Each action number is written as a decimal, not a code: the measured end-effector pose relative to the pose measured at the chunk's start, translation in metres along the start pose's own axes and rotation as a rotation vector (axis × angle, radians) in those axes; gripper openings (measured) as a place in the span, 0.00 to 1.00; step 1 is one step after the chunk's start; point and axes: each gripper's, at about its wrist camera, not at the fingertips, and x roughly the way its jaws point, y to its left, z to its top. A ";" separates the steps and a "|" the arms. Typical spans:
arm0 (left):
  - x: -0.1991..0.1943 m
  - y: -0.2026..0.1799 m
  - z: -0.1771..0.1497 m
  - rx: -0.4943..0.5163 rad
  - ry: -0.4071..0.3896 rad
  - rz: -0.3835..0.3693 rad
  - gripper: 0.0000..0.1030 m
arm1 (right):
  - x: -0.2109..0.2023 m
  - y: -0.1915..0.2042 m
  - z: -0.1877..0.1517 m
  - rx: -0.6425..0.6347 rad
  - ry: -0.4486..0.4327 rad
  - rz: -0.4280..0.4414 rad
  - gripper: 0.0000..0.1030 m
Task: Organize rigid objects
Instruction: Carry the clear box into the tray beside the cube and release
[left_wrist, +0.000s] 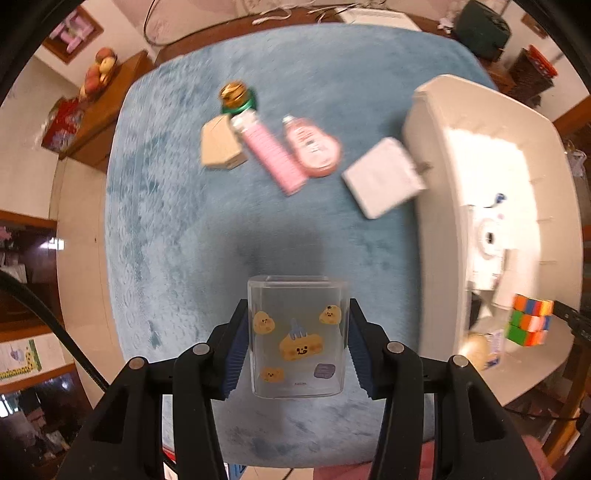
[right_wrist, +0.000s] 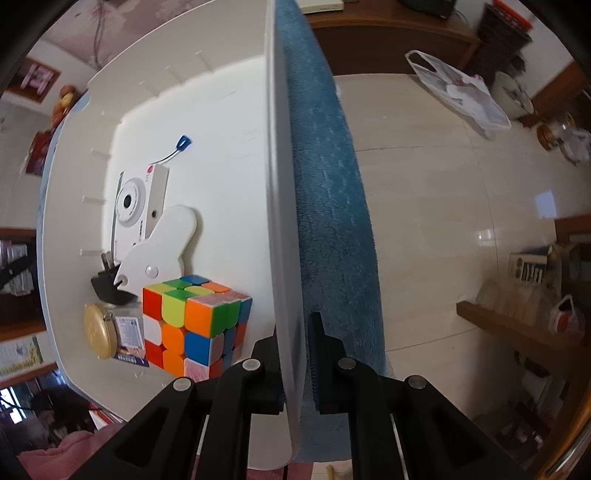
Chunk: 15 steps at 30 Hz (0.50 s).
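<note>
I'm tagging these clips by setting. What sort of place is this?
Most likely a lived-in home room, not a lab. A fruit bowl sits on a wooden sideboard, a plastic shopping bag lies on the tiled floor, and the work surface wears a fluffy blue cloth.

Blue plush mat (left_wrist: 177, 206) carries the lot: a tan hexagonal box (left_wrist: 219, 144) touching a pink tube (left_wrist: 269, 151), a green gold-capped bottle (left_wrist: 236, 96) behind them, a pink oval case (left_wrist: 312, 146), a white square box (left_wrist: 382, 177) against the white bin (left_wrist: 436, 110).
</note>
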 end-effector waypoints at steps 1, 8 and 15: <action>-0.007 -0.009 0.001 0.008 -0.010 0.002 0.51 | 0.000 0.001 0.000 -0.009 0.001 0.004 0.10; -0.035 -0.063 0.008 0.076 -0.060 -0.037 0.51 | 0.000 0.002 0.000 -0.084 0.013 0.032 0.10; -0.040 -0.110 -0.001 0.131 -0.062 -0.106 0.51 | 0.000 0.005 0.005 -0.152 0.029 0.042 0.10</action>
